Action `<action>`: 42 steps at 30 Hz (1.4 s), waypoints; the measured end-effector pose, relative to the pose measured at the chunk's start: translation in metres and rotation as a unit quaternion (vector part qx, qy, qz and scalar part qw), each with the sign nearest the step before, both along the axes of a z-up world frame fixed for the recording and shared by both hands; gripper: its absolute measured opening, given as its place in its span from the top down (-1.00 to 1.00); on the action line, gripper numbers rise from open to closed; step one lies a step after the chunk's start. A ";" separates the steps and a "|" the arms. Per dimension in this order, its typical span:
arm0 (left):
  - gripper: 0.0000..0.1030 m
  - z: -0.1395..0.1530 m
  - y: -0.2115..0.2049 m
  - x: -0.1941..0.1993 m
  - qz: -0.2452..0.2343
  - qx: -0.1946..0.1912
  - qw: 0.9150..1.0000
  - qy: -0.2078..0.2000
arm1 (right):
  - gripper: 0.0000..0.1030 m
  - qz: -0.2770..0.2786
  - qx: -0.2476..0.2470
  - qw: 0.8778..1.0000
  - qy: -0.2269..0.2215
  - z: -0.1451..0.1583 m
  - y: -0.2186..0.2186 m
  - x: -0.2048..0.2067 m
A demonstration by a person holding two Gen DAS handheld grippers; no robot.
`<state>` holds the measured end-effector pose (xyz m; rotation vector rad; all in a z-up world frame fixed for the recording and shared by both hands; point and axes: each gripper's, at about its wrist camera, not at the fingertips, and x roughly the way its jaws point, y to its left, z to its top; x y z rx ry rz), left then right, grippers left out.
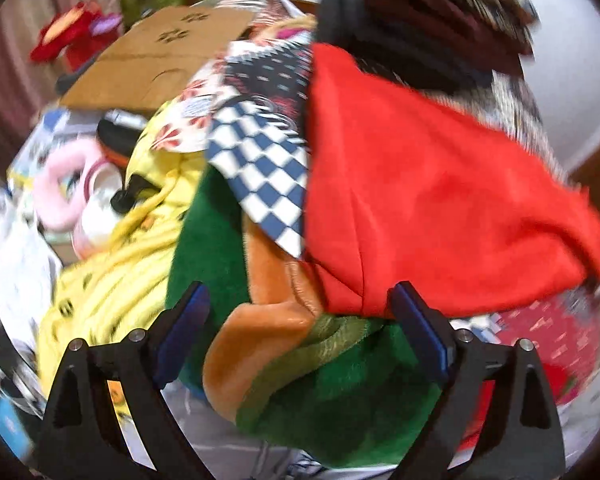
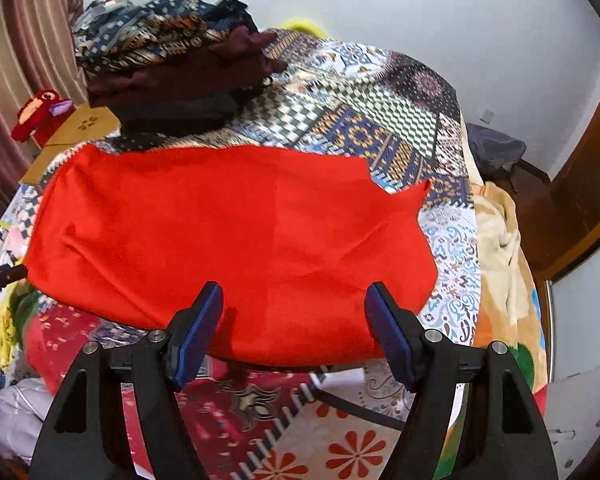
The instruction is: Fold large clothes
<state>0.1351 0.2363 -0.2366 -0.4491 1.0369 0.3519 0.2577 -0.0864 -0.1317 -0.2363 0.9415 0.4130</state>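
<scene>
I stood over a bed covered in a patchwork spread, with the red garment lying flat across it, its long axis running side to side in front of me. My right gripper hung just over its near hem, jaws apart and empty. My left gripper, also wide and empty, sat off the garment's left end over green and orange fleece, so my right hand seemed nearer.
</scene>
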 end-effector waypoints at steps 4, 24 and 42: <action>-0.80 0.013 0.016 -0.017 0.042 -0.104 0.992 -0.059 | -0.37 0.010 0.015 1.000 -0.009 0.009 0.009 -0.003; -0.28 -0.031 -0.032 0.044 -0.013 -0.348 0.933 -0.092 | -0.38 0.023 0.055 0.998 0.027 -0.005 0.027 0.002; 0.75 -0.030 0.022 0.116 0.091 -0.194 0.968 -0.127 | -0.38 0.022 0.065 0.997 0.047 -0.005 0.057 0.042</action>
